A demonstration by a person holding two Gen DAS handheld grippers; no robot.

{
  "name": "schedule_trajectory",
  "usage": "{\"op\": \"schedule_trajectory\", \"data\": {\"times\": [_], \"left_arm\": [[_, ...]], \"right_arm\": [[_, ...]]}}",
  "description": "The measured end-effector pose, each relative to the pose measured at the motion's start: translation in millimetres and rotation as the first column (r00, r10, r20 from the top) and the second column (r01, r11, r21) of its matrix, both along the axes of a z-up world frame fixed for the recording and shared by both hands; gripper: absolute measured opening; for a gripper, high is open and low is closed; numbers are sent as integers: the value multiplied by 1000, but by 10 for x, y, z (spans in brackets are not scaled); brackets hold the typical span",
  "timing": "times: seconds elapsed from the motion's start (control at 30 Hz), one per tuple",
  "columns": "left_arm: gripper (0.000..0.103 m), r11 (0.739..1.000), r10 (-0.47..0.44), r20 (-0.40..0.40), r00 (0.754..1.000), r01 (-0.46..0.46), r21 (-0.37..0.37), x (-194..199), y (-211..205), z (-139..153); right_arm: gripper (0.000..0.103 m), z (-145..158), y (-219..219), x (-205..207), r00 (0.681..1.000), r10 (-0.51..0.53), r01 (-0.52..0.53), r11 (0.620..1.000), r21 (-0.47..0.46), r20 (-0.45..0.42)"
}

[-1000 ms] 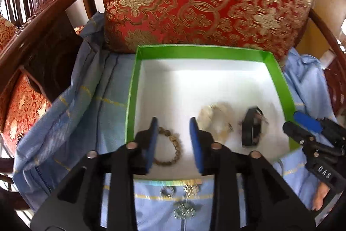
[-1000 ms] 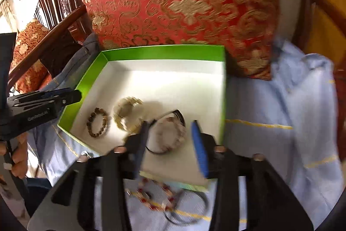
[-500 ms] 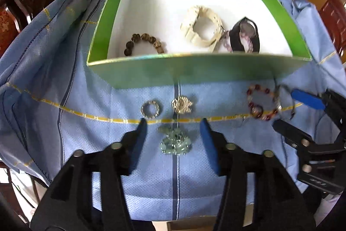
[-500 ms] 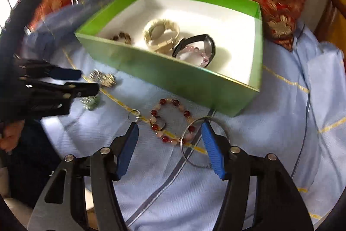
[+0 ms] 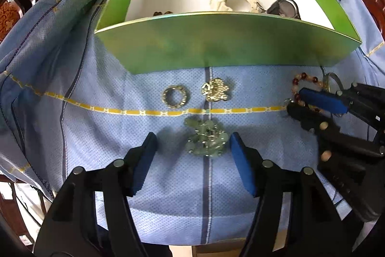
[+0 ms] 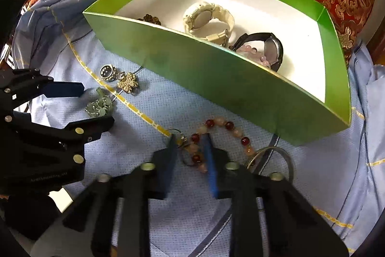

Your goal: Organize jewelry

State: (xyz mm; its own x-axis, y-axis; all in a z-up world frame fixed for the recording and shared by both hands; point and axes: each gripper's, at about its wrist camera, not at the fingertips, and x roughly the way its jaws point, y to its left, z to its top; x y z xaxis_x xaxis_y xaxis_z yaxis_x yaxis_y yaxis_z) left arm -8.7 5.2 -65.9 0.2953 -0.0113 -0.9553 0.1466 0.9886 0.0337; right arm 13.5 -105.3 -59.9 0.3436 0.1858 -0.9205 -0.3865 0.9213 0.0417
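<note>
Jewelry is lying partly sorted: a white watch (image 6: 208,20), a black watch (image 6: 269,49), a pink bead bracelet (image 6: 252,51) and a dark bead bracelet (image 6: 150,19) are already sitting in the green box (image 6: 216,83). Still waiting on the blue cloth (image 5: 168,184) are a ring (image 5: 175,96), a gold brooch (image 5: 215,89), a jade piece (image 5: 207,137) and a red bead bracelet (image 6: 216,134). The left tool (image 5: 193,160) is opening around the jade piece without touching it; the right tool (image 6: 190,155) is closing on the red bead bracelet.
</note>
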Motion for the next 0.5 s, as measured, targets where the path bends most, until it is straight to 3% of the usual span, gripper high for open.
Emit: {"op": "schedule_trajectory", "data": {"times": [0.07, 0.13, 0.23, 0.4, 0.5], "left_arm": [[62, 1000, 6, 6, 1000, -6, 5, 2, 63, -1], [54, 1000, 20, 22, 1000, -20, 4, -25, 134, 15], [32, 999, 43, 49, 998, -42, -3, -74, 175, 24], [24, 999, 36, 79, 996, -38, 31, -133, 49, 67], [19, 1000, 29, 97, 995, -30, 2, -162, 36, 128]], "right_arm": [[20, -3, -11, 9, 1000, -4, 4, 1000, 9, 0], [20, 2, -41, 9, 1000, -14, 14, 1000, 22, -1], [20, 23, -124, -13, 999, -36, 36, 999, 39, 10], [20, 105, -206, -38, 998, -45, 43, 997, 67, 33], [20, 110, -205, -40, 998, -51, 48, 996, 72, 35]]}}
